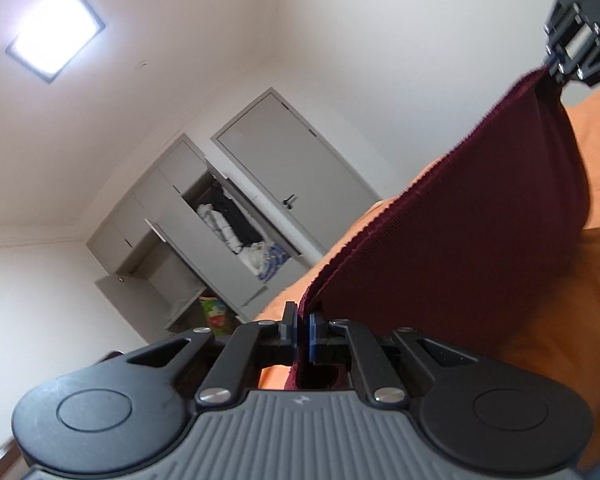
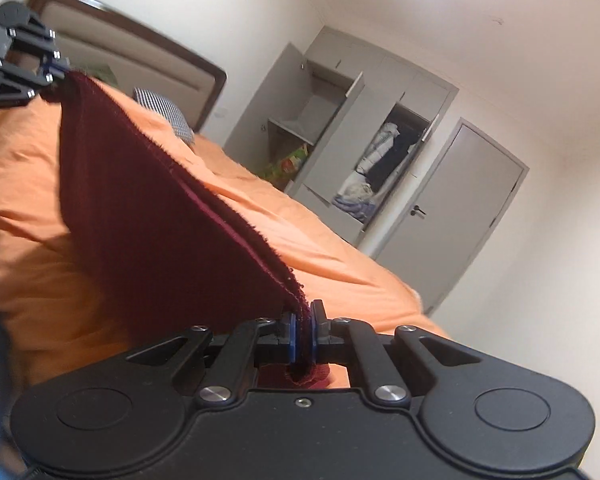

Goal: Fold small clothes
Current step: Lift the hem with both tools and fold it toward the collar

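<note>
We have the maroon cloth (image 1: 460,240) lifted off the orange bed (image 2: 27,184) and stretched between our 2 grippers, its upper edge taut from one to the other. The left gripper (image 1: 303,334) is pinched closed on one end of that edge, with a bit of fabric bunched behind the pads; the right gripper (image 2: 304,336) is likewise clamped tight on the other end. That edge shows 2 layers lying together, so we judge 1 fold may already be in, though we cannot be sure. What looks left is to lay the cloth back on the bed, fold it again and smooth it.

Much is hard to read. The lower part of the cloth hangs in shadow, and we cannot tell whether it touches the bed. Both views tilt upward, so most of the bed near us is cut off. No other small clothes are visible on the bed, only a checked pillow (image 2: 163,114) near the headboard (image 2: 139,54).
</note>
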The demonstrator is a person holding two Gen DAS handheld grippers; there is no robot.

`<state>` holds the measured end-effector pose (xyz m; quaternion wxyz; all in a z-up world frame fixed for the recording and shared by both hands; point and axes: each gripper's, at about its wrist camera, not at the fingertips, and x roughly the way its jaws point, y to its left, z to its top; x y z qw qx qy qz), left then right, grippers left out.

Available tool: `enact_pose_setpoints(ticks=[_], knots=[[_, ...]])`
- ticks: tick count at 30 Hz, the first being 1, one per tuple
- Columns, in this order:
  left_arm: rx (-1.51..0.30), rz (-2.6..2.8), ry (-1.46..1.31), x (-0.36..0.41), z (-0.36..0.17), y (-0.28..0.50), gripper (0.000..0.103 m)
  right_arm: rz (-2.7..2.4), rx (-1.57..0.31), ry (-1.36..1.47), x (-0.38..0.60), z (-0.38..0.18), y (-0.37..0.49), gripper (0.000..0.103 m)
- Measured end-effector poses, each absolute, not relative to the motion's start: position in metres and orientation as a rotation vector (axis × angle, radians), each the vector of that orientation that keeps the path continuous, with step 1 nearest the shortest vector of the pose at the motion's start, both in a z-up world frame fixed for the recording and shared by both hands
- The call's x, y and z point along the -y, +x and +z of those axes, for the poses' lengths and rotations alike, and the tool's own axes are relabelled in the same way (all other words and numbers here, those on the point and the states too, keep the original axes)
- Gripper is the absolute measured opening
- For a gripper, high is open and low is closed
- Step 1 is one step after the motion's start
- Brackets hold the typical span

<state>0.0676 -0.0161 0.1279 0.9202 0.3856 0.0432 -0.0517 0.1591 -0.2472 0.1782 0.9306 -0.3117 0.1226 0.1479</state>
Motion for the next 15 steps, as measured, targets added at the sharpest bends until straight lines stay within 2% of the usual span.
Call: enact_pose_setpoints(ticks=[7,15], knots=[[-0.183,-0.11,0.751,0.033,0.137,0.182,0.005,0.273,-0.361,-0.662,0.233,0.182,0.274,0.007],[-0.299,-0.13,0.704,0.03,0.111,0.277,0.005,0.262,-0.509,-0.647,0.224,0.134,0.384,0.007]])
